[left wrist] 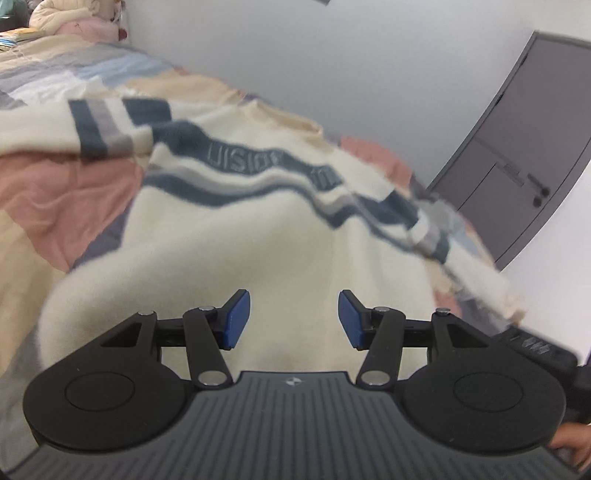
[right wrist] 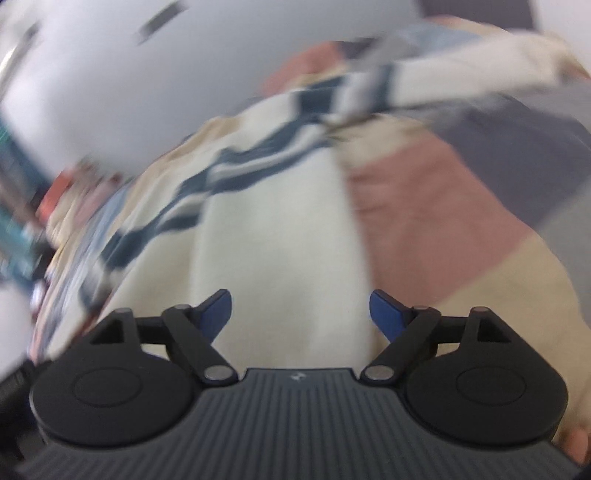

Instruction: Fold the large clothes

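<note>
Cream sweater (left wrist: 236,236) with navy and grey wavy stripes lies spread on the bed (left wrist: 48,192), over a patchwork quilt of pink, beige, grey and blue blocks. Left gripper (left wrist: 294,319): fingers (left wrist: 236,317) apart, nothing between them, hovering over the sweater's plain lower body; contact with the cloth can't be told. Sweater's near-left edge is a rounded bulge with quilt showing just beside it on the left. One striped sleeve runs off to the left, the other to the right toward the bed's far edge. Grey door (left wrist: 517,147) and white wall (left wrist: 332,55) behind the bed; pillows (left wrist: 62,18) piled at the far left corner.

Right wrist view is blurred. Right gripper (right wrist: 300,314): fingers (right wrist: 388,314) wide apart, empty, over the sweater's (right wrist: 280,236) cream body. The garment's right edge runs up just inside the right finger; pink and beige quilt (right wrist: 443,221) lies bare to the right of it. Striped sleeve stretches toward the upper right. Clutter at far left too blurred to name.
</note>
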`<state>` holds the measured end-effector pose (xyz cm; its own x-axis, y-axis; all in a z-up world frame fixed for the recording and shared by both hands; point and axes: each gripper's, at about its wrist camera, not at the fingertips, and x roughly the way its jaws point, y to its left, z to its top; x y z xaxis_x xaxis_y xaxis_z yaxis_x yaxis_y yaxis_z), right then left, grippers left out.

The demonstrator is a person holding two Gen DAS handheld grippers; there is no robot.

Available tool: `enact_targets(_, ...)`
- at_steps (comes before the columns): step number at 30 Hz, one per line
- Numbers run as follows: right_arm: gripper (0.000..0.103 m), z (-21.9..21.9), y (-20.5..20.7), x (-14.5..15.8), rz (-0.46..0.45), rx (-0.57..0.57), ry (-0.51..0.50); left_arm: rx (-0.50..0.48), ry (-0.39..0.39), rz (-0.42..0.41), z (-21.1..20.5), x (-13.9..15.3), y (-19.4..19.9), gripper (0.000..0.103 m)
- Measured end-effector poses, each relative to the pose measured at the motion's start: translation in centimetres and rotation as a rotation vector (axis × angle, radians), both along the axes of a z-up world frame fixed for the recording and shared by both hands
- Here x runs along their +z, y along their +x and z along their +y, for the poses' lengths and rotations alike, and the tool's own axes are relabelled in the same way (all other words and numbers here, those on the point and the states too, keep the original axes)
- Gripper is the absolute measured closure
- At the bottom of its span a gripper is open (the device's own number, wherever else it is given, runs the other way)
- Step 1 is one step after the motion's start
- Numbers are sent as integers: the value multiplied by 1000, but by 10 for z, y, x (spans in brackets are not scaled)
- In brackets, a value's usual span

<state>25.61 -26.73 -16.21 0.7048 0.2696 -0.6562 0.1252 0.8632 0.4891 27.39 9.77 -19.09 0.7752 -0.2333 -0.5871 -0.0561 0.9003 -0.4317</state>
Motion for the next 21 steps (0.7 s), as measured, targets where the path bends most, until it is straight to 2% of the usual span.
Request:
enact_targets(3,20,-4,0,-10,27,3,112,20,19,72,4,-18,5,44)
enact_targets(7,21,-6,5,-24,108,-55,114,67,-39,184,20,-43,10,45)
enact_targets(10,19,-9,5,-39,167,-85,149,85,-68,197,26,-48,13,45)
enact_targets(12,19,-3,9,-44,181,-43,183,85,-60,195,25,-48,14,45)
enact_targets(15,19,16,15,-46,173,83,235,80,-55,186,24,-47,12,45)
enact_targets(17,34,24,13,-43,150,98,233,79,-58,181,24,-45,9,45)
enact_targets(18,38,26,11,-41,131,80,211,80,-61,180,25,-44,8,45)
enact_targets(19,48,27,9,-39,119,68,183,80,-65,179,25,-44,8,45)
enact_targets(20,63,27,9,-38,113,62,162,85,-70,177,25,-43,7,45)
enact_targets(21,73,25,9,-36,108,50,146,89,-74,174,26,-42,5,45)
